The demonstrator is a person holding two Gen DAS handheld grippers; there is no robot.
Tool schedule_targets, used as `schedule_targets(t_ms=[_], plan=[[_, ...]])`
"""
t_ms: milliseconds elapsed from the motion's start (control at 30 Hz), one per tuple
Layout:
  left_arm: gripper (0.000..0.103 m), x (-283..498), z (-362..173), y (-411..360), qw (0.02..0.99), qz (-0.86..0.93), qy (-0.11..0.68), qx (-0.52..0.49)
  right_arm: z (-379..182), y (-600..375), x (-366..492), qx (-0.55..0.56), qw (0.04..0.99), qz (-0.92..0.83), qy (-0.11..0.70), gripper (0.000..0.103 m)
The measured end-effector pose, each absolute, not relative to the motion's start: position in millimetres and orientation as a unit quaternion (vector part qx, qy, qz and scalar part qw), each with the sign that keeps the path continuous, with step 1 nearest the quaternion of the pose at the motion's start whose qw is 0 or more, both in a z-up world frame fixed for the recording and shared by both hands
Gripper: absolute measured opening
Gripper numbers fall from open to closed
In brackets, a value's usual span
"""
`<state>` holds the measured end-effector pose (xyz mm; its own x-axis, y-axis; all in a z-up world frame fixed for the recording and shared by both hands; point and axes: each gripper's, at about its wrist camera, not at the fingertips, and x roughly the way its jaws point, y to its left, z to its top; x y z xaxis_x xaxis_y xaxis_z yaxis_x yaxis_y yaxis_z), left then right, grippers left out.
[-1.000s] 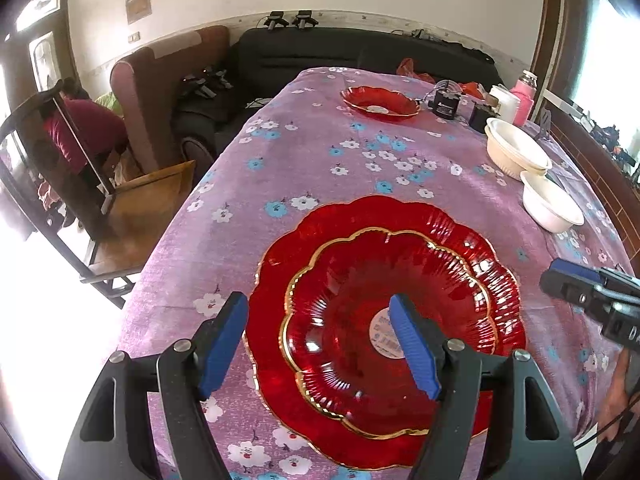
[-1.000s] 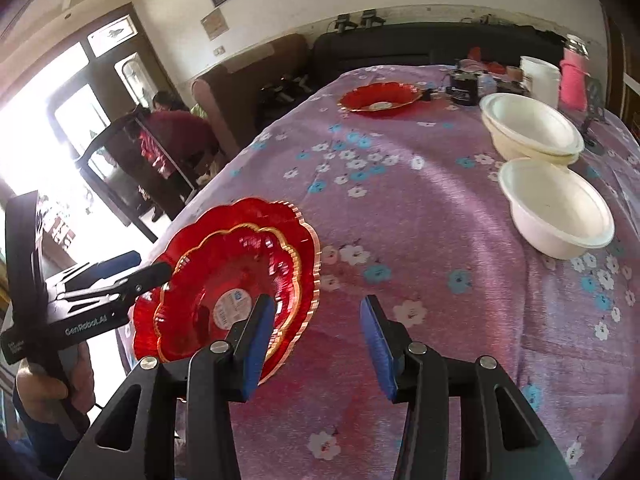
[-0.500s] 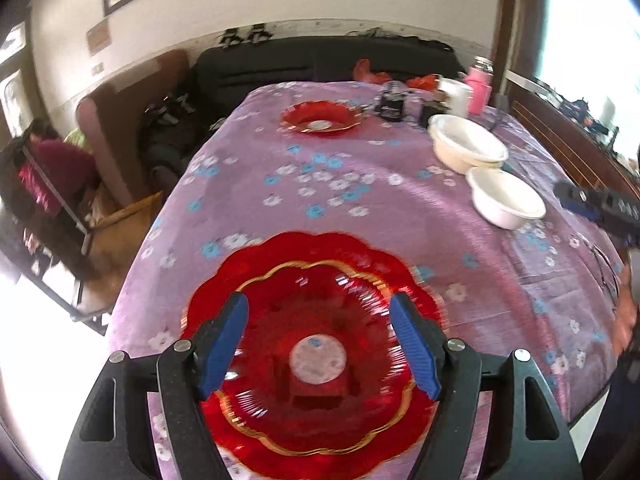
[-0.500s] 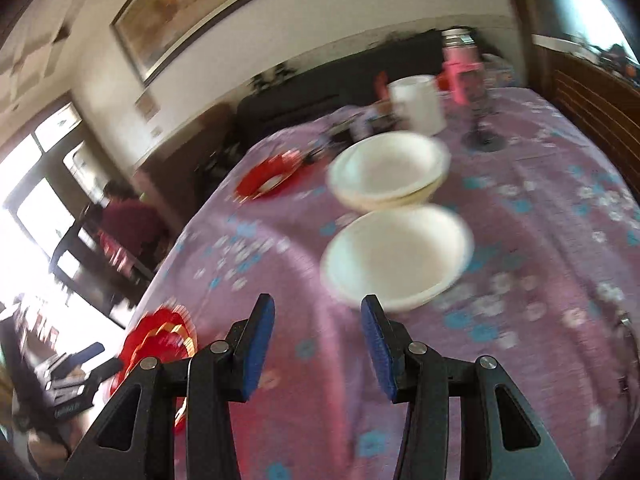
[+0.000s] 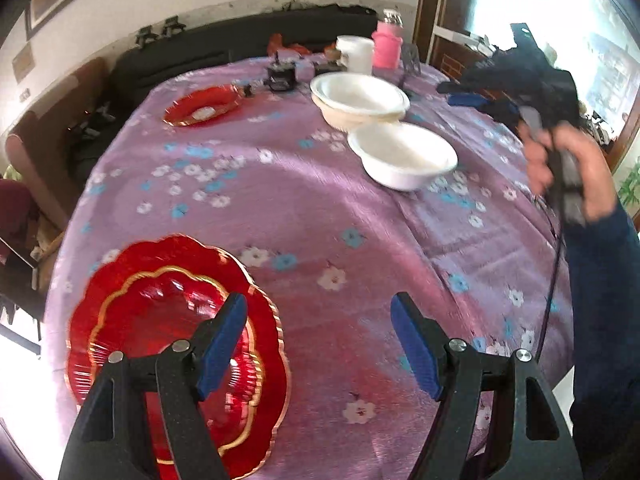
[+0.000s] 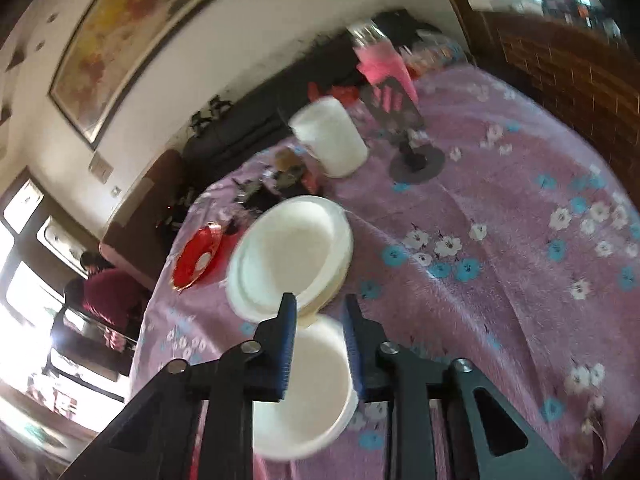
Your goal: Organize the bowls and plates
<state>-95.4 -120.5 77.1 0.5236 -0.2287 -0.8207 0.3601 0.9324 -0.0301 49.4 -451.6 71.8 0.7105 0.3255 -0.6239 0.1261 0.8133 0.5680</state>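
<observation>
Counter [image 5: 304,216] under purple flowered cloth. Left view only: stacked red plates [image 5: 168,344] at near edge, left hand-held gripper [image 5: 320,344] apart, empty. Right view only: right hand-held gripper [image 6: 318,340] jaws just closing, narrow gap, over single white bowl [image 6: 308,392]; stacked white bowls [image 6: 292,252] just behind.

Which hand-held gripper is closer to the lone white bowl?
Right. The right hand-held gripper hangs just over the lone white bowl; the left hand-held gripper is far across the table, beside the red plates.
</observation>
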Motion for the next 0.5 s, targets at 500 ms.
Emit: schedule_targets(t_ms=[500], plan=[[0.074,-85.5,66.6,-113.3,0.862,-0.166,0.475,0.056,39.2,-449.4,115.0,0.334,0.842,0.067,0.417,0.003]])
